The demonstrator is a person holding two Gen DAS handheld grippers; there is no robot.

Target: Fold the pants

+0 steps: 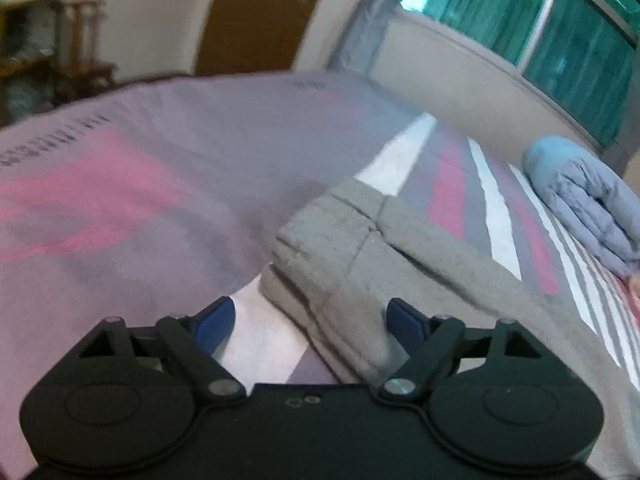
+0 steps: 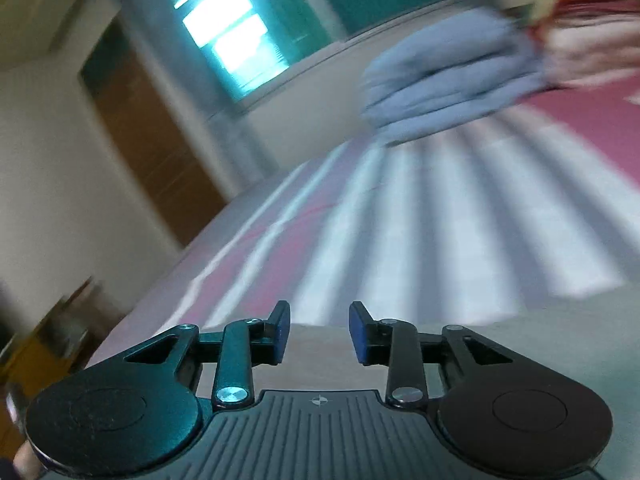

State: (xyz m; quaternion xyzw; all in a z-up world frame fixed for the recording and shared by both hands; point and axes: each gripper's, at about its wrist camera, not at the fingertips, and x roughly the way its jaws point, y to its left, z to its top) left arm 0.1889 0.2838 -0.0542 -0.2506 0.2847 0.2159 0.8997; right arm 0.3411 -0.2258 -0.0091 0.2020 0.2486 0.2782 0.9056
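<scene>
Grey pants [image 1: 360,264] lie folded in layers on the striped bed [image 1: 160,152], just ahead of the left gripper [image 1: 308,320], whose fingers stand apart. One rolled blue quilt [image 1: 588,200] sits well beyond; the right gripper [image 2: 318,332] is likewise spread, empty.

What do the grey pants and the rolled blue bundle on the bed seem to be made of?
Grey pants: apparently thick fleece or sweatshirt knit; matte, nubbly surface, bulky soft folds. Blue bundle: likely a thin padded quilt; smooth matte fabric with puffy creases, though blur leaves this uncertain.
</scene>
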